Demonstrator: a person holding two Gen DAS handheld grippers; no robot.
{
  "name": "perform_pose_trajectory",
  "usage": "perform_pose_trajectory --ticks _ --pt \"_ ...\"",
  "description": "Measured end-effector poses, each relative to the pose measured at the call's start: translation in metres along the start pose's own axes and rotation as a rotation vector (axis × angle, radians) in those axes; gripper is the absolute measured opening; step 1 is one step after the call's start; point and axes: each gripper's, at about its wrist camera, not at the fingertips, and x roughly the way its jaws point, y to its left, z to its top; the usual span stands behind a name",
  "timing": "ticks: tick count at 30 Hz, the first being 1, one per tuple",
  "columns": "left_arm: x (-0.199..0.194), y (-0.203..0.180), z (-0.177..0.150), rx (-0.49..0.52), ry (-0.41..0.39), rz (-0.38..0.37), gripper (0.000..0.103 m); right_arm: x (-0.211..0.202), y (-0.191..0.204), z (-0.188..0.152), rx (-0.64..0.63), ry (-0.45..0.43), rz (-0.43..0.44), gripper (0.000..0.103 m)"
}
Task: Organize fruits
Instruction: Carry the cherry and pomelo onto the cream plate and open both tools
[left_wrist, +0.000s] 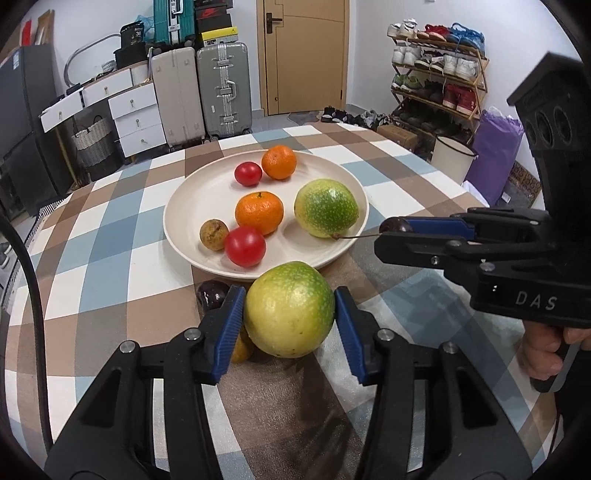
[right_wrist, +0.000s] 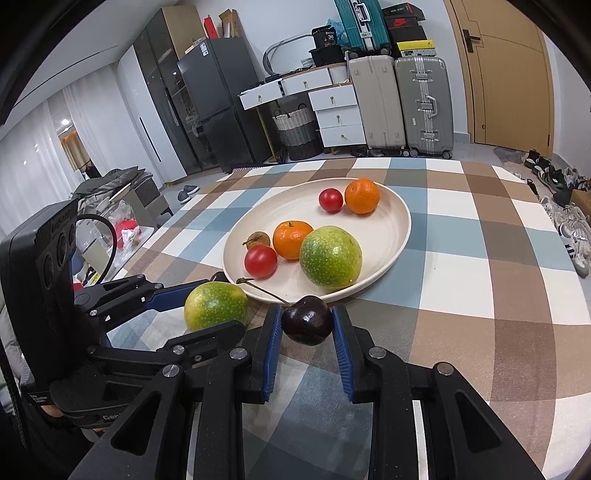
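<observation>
My left gripper (left_wrist: 289, 295) is shut on a green-yellow round fruit (left_wrist: 290, 310), its blue pads against both sides, just in front of the cream plate (left_wrist: 184, 206). That fruit (right_wrist: 216, 306) also shows at the plate's near left rim in the right wrist view. My right gripper (right_wrist: 306, 315) is shut on a dark cherry (right_wrist: 307, 321), whose stem reaches over the plate's (right_wrist: 391, 229) near rim. On the plate lie two mandarins (left_wrist: 259, 212), two red tomatoes (left_wrist: 245, 246), a brown longan (left_wrist: 213, 234) and another green fruit (left_wrist: 325, 208).
A second dark cherry (left_wrist: 211, 293) lies on the checked tablecloth (left_wrist: 110, 258) beside my left finger, and a small yellow-orange fruit (left_wrist: 242, 349) is partly hidden under it. A person's hand (left_wrist: 543, 350) grips the right handle. Suitcases and a shoe rack stand beyond the table.
</observation>
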Motion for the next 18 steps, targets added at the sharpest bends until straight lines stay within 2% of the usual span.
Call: perform_pose_trajectory --ticks 18 --pt "-0.016 0.020 0.022 -0.076 -0.086 0.012 0.046 -0.013 -0.009 0.006 0.043 -0.063 0.001 0.028"
